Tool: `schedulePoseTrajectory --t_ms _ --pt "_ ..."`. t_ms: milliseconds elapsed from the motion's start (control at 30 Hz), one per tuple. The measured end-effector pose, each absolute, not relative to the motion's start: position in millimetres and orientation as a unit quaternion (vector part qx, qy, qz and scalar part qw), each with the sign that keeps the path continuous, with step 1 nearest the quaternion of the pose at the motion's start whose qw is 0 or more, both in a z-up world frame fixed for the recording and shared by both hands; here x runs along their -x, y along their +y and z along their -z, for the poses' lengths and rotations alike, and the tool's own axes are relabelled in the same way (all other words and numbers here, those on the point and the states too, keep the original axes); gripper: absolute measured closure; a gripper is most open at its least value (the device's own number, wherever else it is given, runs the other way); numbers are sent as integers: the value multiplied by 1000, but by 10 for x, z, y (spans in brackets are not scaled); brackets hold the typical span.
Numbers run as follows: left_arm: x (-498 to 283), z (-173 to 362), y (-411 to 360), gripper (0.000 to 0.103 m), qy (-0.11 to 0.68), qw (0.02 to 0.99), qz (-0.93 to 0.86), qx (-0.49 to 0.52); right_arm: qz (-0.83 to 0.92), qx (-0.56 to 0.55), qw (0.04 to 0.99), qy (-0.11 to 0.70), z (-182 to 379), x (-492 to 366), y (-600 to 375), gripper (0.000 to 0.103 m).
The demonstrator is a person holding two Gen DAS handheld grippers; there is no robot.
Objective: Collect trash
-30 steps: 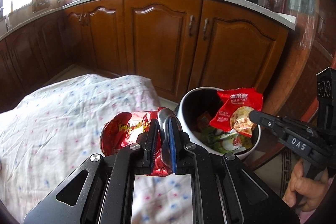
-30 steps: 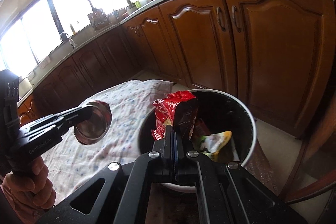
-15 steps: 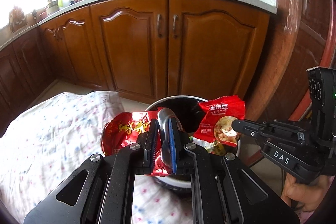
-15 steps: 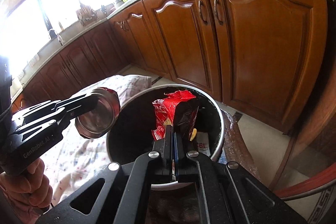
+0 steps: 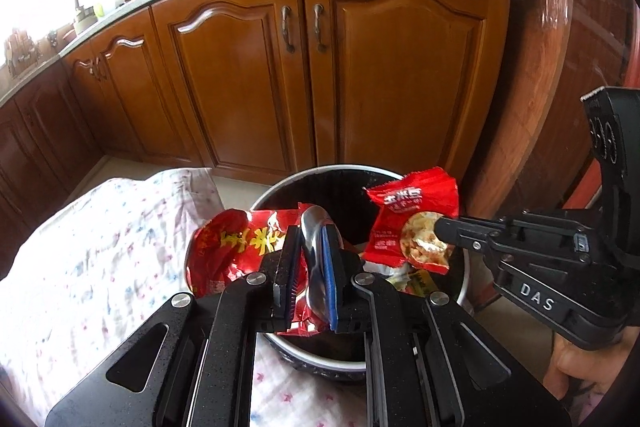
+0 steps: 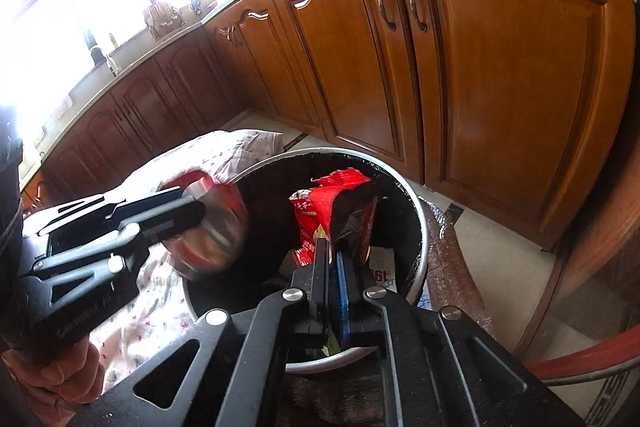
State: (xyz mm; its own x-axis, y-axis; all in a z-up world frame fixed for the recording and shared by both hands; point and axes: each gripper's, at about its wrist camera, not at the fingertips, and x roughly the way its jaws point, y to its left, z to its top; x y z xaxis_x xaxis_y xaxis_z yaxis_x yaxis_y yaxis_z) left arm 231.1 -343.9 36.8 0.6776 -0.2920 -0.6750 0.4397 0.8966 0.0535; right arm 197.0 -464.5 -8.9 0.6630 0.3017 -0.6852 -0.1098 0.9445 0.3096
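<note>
- Left gripper (image 5: 310, 259): lower centre of the left view, clenched on a crumpled red foil bag (image 5: 232, 247) at the bin's left rim.
- Right gripper (image 6: 332, 267): lower centre of the right view, jaws opening, red snack packet (image 6: 328, 203) still between them, over the bin mouth.
- Bin (image 6: 416, 227): round, black-lined, wrappers inside.
- Floral cloth (image 5: 100, 247): left of bin.
- Wooden cabinets (image 5: 248, 75): behind.

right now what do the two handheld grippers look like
Both are black, speckled, angular frames with silver round bolts. The left gripper has one black pad and one blue pad, and faint lettering on its side. The right gripper looks alike, with white "DAS" lettering on its side.
</note>
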Motion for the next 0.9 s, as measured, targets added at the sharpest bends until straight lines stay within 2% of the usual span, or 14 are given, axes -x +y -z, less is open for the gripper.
schedulePoseTrajectory --t_ms 33,100,133,167,200,333,567,733,900 --pt "-2323 -354 -3451 91 354 906 206 -105 -113 -125 903 396 100 -1973 -4658 90" --pt "-2356 -341 -3461 75 365 902 206 -103 -113 -130 903 395 104 -1966 -4678 64" --pt "-2350 -349 -3455 55 362 904 205 -100 -113 -133 903 392 102 -1949 -4687 61" --pt "-2334 -362 -3446 43 356 906 205 -98 -113 -134 904 391 100 -1932 -4691 61" --pt "-2325 -372 -3431 41 351 909 204 -97 -113 -136 903 390 98 -1923 -4696 61" --pt "-2294 -431 -3352 41 348 911 203 -82 -112 -144 904 386 73 -1865 -4690 59" --pt "-2211 -505 -3012 41 345 919 186 -44 -114 -150 911 368 -25 -1725 -4561 41" --pt "-2120 -514 -2637 39 346 924 165 -10 -116 -158 913 357 -85 -1610 -4444 34" --pt "-1978 -465 -2285 37 350 925 144 18 -118 -162 916 347 -116 -1476 -4257 22"
